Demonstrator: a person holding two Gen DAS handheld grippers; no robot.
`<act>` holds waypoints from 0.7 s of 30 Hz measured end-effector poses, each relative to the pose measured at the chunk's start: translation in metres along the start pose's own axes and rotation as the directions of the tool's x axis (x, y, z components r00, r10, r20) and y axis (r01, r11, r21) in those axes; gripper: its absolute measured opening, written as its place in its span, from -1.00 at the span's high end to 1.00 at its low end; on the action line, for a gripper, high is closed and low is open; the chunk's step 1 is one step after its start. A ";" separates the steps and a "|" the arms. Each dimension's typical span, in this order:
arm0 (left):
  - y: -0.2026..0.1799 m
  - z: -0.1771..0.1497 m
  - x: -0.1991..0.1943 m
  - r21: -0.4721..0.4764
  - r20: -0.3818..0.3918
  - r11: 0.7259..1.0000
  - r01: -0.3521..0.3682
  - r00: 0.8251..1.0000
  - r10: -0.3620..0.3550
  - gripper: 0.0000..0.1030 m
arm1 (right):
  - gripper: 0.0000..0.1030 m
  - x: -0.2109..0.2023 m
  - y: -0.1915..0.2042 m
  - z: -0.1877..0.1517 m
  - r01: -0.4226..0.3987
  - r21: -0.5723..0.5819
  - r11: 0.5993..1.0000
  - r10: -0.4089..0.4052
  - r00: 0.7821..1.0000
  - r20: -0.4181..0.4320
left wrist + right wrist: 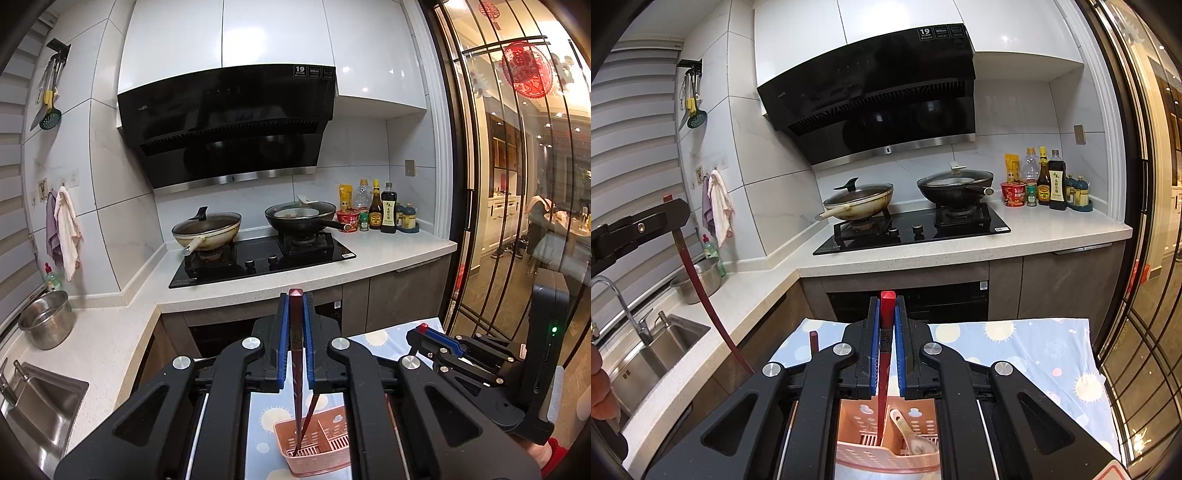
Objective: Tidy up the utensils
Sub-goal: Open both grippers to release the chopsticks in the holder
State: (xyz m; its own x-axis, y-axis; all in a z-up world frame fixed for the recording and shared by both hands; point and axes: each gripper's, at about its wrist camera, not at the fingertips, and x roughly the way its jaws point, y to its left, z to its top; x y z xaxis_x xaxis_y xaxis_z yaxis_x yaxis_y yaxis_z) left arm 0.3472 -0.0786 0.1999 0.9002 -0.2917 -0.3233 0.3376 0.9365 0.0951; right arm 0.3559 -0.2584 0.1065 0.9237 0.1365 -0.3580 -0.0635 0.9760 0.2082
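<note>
here, left tongs [296, 314] clamped on chopstick [296, 369], right tongs [887, 317] clamped on red chopstick [884, 354], pink basket [886, 454]

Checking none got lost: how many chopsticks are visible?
3. One chopstick in the left tongs, one in the right tongs, both into the pink basket; a third pokes up beside the right tongs. More may be hidden.

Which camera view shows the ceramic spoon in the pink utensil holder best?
The right wrist view: the ceramic spoon lies plainly in the pink utensil holder, beside the red chopstick. The left wrist view shows the holder, but no spoon can be made out there.
</note>
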 end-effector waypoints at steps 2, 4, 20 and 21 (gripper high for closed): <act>0.000 -0.005 0.004 -0.001 -0.014 1.000 -0.002 1.000 0.002 0.86 | 0.86 0.002 -0.001 -0.003 0.005 -0.002 1.000 -0.005 1.000 -0.007; 0.000 -0.011 0.009 -0.007 -0.033 1.000 -0.003 0.999 0.003 0.86 | 0.85 0.005 -0.003 -0.007 0.009 0.002 1.000 -0.009 1.000 -0.018; 0.021 -0.056 0.000 -0.070 -0.076 0.993 -0.096 0.993 0.091 -0.49 | 0.03 -0.040 -0.023 -0.026 0.035 0.044 0.998 -0.037 0.998 0.041; 0.022 -0.060 -0.004 -0.073 -0.080 0.993 -0.094 0.993 0.088 -0.51 | 0.02 -0.045 -0.024 -0.028 0.034 0.043 0.998 -0.036 0.999 0.040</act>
State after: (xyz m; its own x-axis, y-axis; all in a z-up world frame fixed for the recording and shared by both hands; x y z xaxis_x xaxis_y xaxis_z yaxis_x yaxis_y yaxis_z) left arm 0.3346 -0.0452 0.1466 0.9015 -0.1913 -0.3882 0.2302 0.9715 0.0559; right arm 0.3047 -0.2833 0.0919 0.9399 0.0947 -0.3281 -0.0157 0.9718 0.2353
